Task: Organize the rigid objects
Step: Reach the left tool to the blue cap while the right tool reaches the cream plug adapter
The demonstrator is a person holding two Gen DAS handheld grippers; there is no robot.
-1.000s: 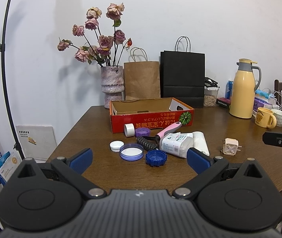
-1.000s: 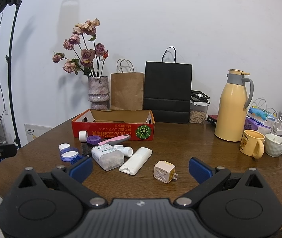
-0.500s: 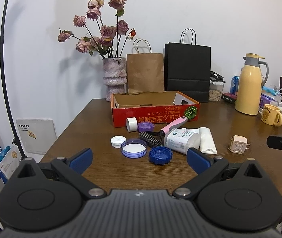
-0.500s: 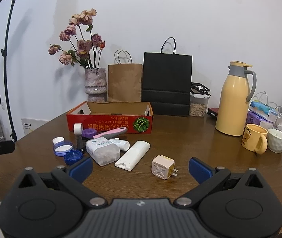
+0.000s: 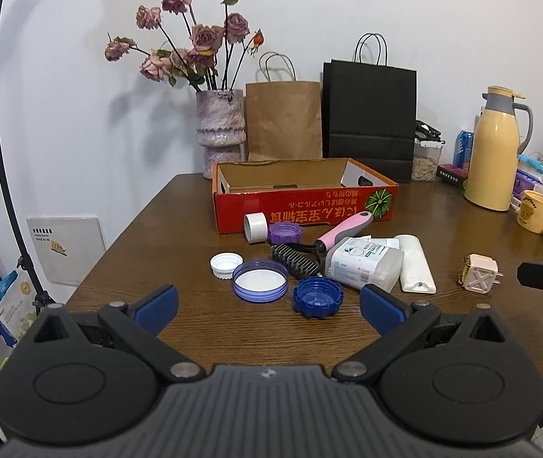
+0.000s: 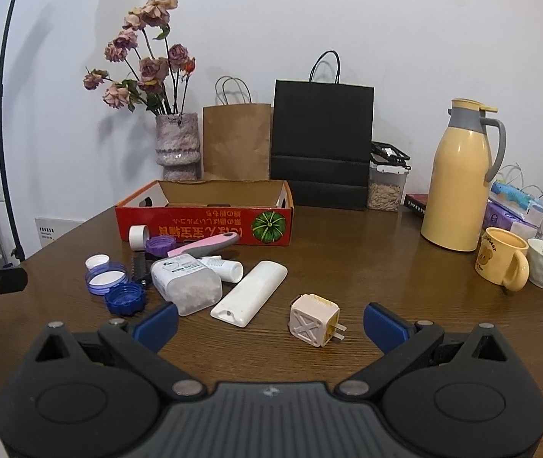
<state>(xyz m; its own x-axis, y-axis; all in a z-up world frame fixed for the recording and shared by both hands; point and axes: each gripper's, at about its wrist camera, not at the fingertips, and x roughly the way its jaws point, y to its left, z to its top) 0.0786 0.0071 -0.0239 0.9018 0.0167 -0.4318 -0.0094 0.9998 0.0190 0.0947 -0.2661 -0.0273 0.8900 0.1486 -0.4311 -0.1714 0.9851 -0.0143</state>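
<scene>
Grippers, left (image 5: pixel 267 307) and right (image 6: pixel 270 323), splayed, seemingly empty, above table (image 6: pixel 366 267).

Left gripper (image 5: pixel 267 307) spread wide, empty, above dark-blue cap (image 5: pixel 318 297); red box (image 5: pixel 303 206) behind.

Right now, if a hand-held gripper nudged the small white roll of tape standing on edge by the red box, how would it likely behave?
The small white roll of tape stands on its rim beside the red cardboard box, so a sideways nudge would probably send it rolling or topple it flat. It looks thin-walled and hollow, so likely light. Its smooth surface could slip between blue fingers.
</scene>
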